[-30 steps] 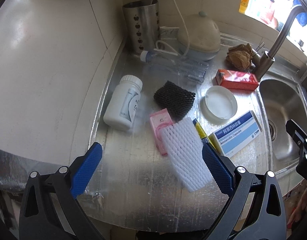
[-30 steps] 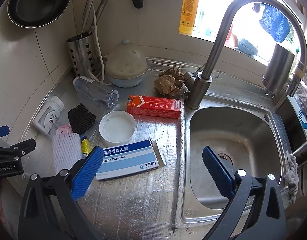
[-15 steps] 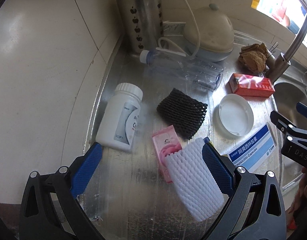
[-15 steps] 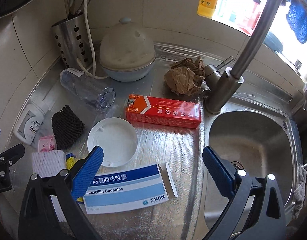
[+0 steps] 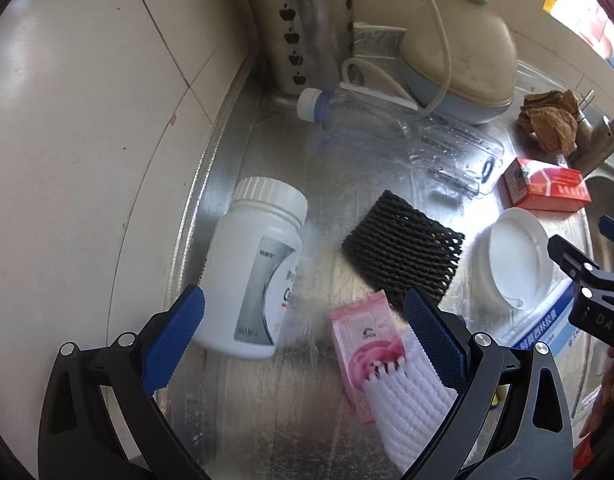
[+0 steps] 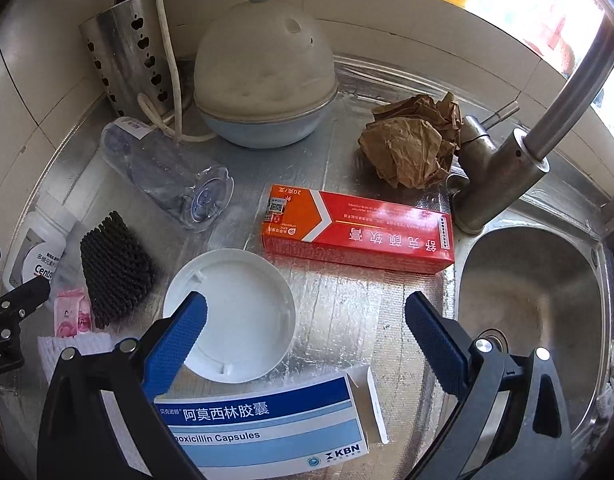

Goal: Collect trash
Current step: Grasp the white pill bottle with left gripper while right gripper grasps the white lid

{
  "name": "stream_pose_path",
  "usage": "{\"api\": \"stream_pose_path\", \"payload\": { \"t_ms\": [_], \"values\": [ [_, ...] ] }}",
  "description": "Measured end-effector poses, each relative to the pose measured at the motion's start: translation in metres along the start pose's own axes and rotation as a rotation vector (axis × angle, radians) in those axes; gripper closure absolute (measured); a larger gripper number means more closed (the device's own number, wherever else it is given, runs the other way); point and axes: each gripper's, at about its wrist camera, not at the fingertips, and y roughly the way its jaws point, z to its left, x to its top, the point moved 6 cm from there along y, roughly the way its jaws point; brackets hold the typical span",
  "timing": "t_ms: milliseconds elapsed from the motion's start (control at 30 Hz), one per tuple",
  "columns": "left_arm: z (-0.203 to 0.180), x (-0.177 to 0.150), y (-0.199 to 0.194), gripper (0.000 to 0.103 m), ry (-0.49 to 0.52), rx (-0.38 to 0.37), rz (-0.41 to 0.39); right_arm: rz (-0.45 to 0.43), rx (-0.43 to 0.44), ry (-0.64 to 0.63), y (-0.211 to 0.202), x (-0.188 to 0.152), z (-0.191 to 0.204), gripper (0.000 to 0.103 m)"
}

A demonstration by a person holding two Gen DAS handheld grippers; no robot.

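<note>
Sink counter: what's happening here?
A person holds a gripper in each hand over a steel counter littered with trash. Both are open and empty. The left gripper hangs over the white pill bottle and pink packet. The right gripper is above the white lid and the Amoxicillin box. Nothing is picked up yet.

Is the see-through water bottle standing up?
No, the clear bottle lies on its side on the metal counter, beside the round cooker.
</note>
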Motion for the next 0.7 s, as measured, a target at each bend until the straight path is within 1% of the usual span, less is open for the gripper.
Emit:
{"api": "stream_pose_path", "payload": {
  "t_ms": [233,400,567,700],
  "values": [
    [0.009,0.011,0.020,0.006,-0.005,0.020,0.023,0.018,0.001,-0.004,0.010,-0.001,0.005,0.005],
    [0.007,0.015,0.033,0.006,0.017,0.042,0.034,0.031,-0.001,-0.005,0.020,0.000,0.009,0.005],
    [0.006,0.013,0.045,0.006,0.007,0.012,0.071,0.042,-0.003,-0.003,0.029,0.001,0.010,0.005],
    [0.003,0.006,0.056,0.006,0.011,0.004,0.089,0.055,-0.004,-0.001,0.037,0.000,0.010,0.005]
  ]
}}
